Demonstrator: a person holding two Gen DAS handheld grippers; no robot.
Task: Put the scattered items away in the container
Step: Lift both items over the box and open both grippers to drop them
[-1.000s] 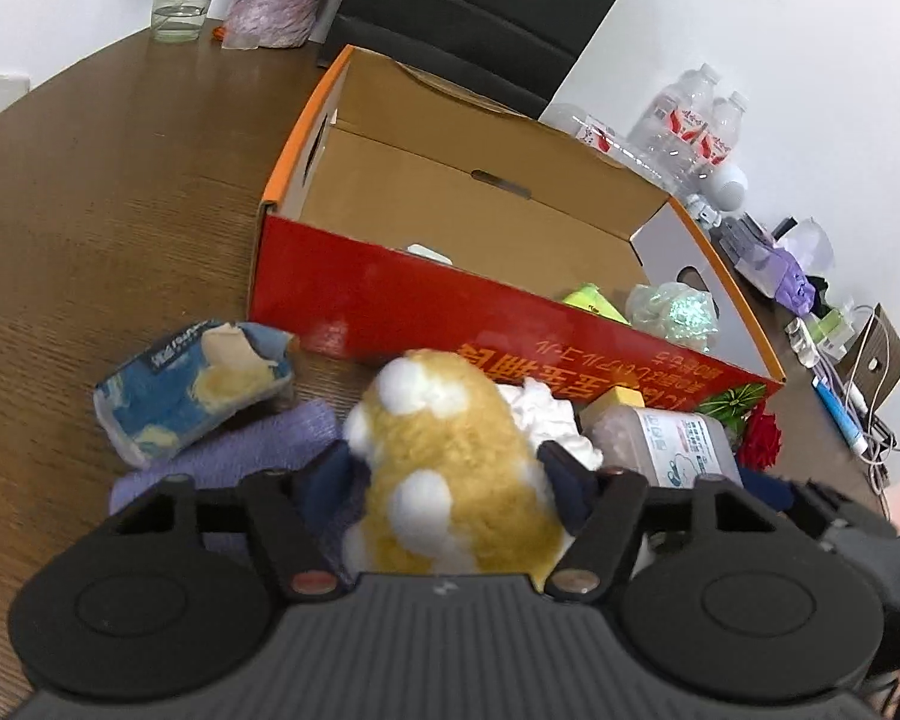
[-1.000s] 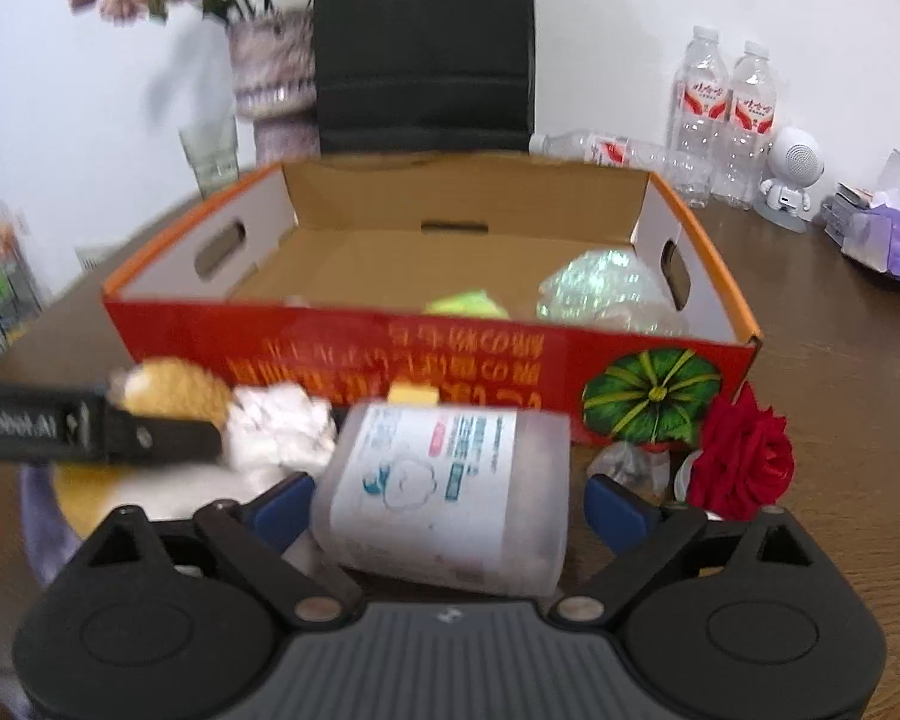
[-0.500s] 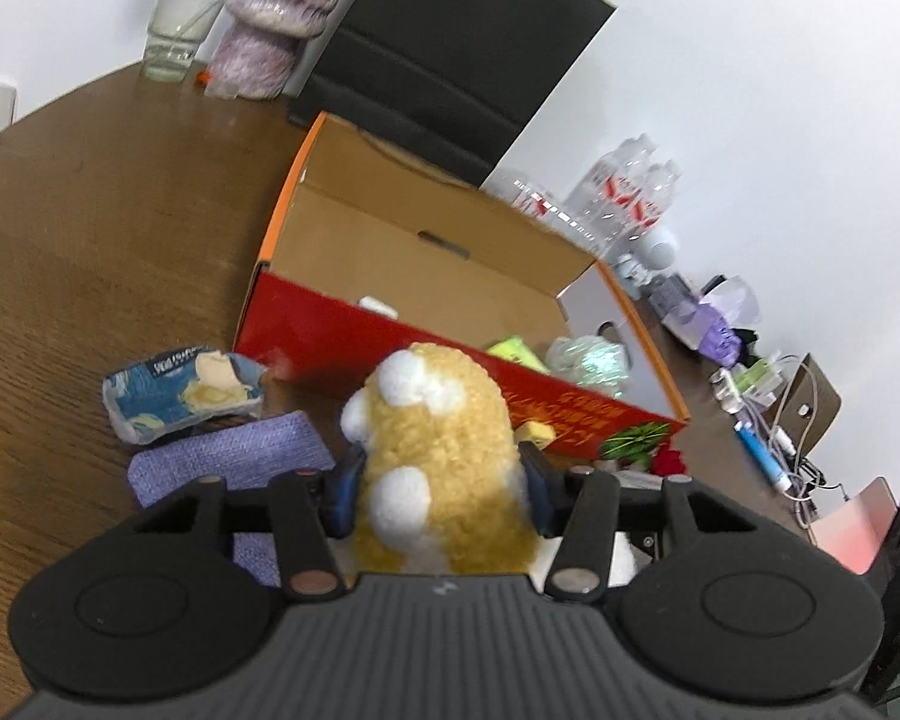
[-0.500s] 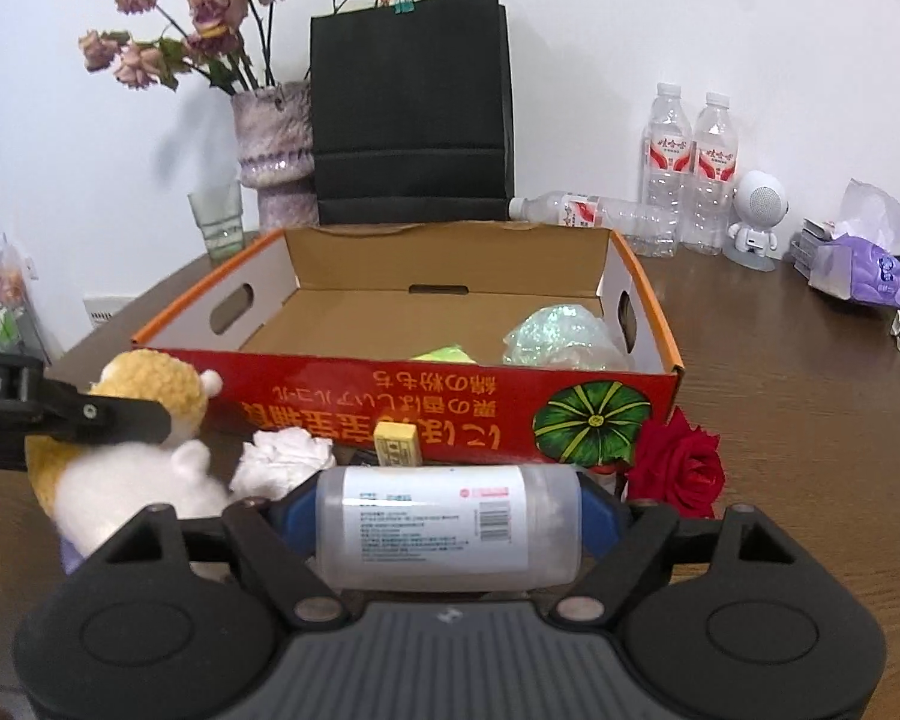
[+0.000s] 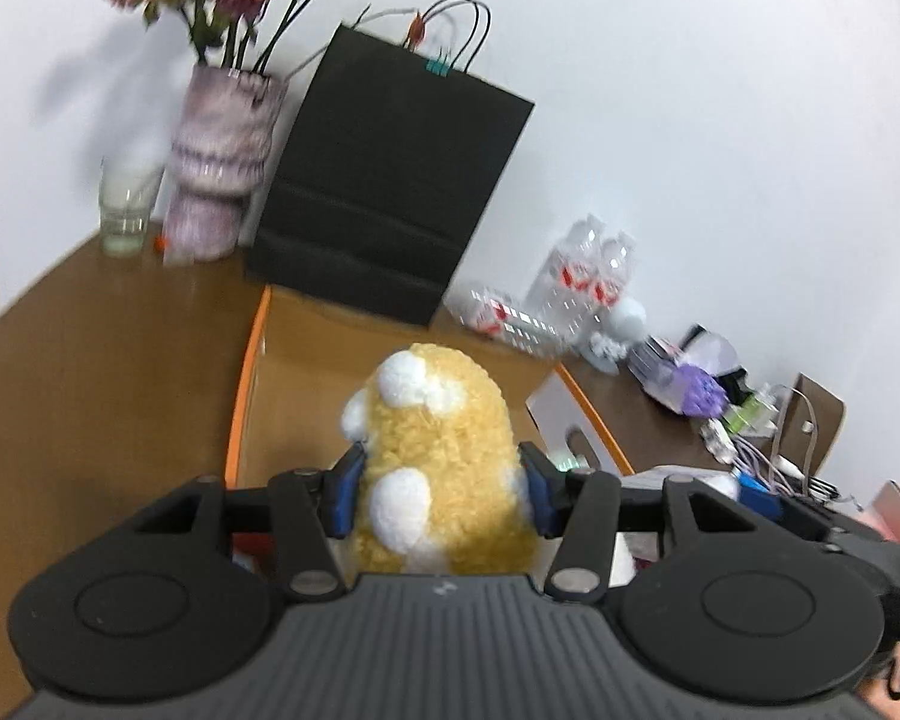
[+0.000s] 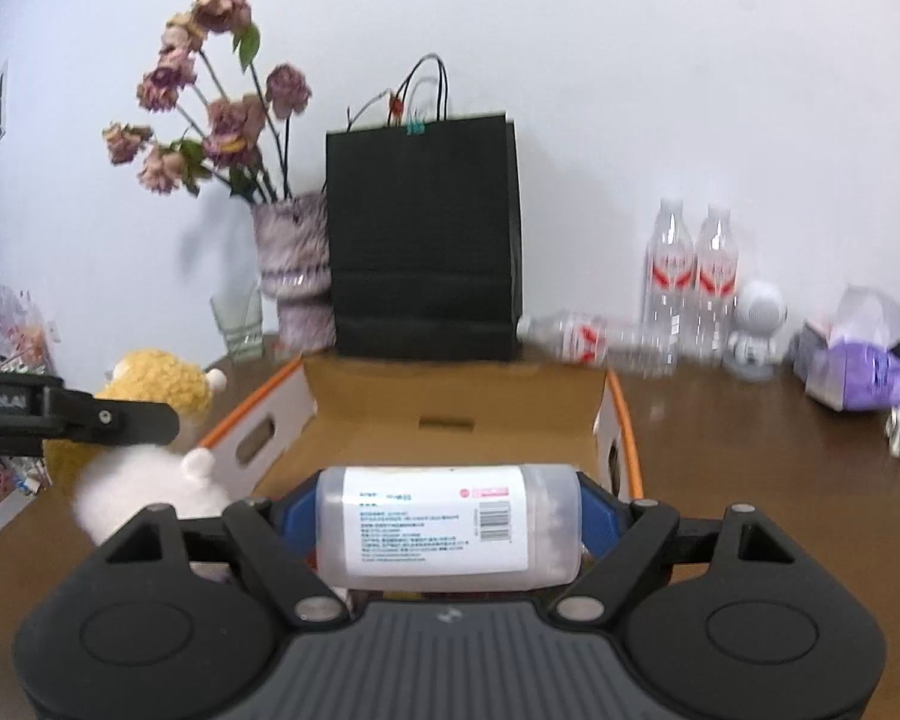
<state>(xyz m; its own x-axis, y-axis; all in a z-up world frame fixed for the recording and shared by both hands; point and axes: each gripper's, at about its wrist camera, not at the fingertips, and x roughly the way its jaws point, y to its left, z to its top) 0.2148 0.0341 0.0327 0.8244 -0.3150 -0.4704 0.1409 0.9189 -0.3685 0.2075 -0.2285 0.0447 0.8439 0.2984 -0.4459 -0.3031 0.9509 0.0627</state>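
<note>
Left gripper (image 5: 441,489) clamped on plush (image 5: 438,450); right gripper (image 6: 447,513) clamped on jar (image 6: 444,525) held sideways; both raised at box (image 6: 450,414).

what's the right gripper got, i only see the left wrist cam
Observer: The right gripper is shut on a clear jar with a white label, held sideways across its fingers.
Operator: is it near the box
Observer: Yes, it is in front of the cardboard box, whose open back half shows bare cardboard floor.
Operator: how does my plush look from over there
Observer: The yellow plush has a white underside, and the left gripper holds it beside the box's left wall with the handle slot.
</note>
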